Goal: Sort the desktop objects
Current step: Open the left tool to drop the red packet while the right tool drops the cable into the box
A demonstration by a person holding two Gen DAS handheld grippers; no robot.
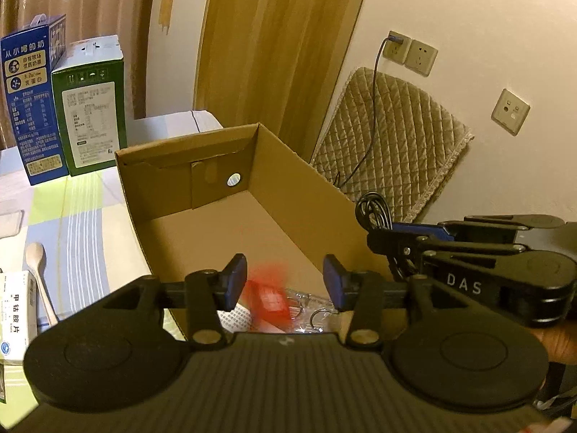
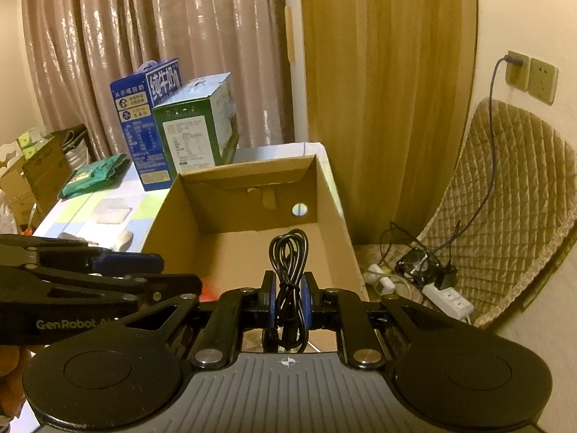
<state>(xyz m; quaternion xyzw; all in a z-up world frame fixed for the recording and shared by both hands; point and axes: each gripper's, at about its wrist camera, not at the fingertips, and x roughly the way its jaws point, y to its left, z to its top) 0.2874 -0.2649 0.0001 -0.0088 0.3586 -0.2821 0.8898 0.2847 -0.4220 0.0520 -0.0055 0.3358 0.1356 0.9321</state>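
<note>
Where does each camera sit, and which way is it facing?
Left wrist: on the left gripper, looking down into the cardboard box; its open jaws, the right gripper and a bit of hand show.
Right wrist: on the right gripper, facing the box over the pinched black cable; left gripper at left.
Shared: box, milk cartons, wall sockets.

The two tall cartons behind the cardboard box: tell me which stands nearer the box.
The green carton; it stands right behind the cardboard box, while the blue carton stands farther left, partly behind it.

Left tongs (image 1: 285, 283) parted, right tongs (image 2: 288, 301) clamped shut
</note>
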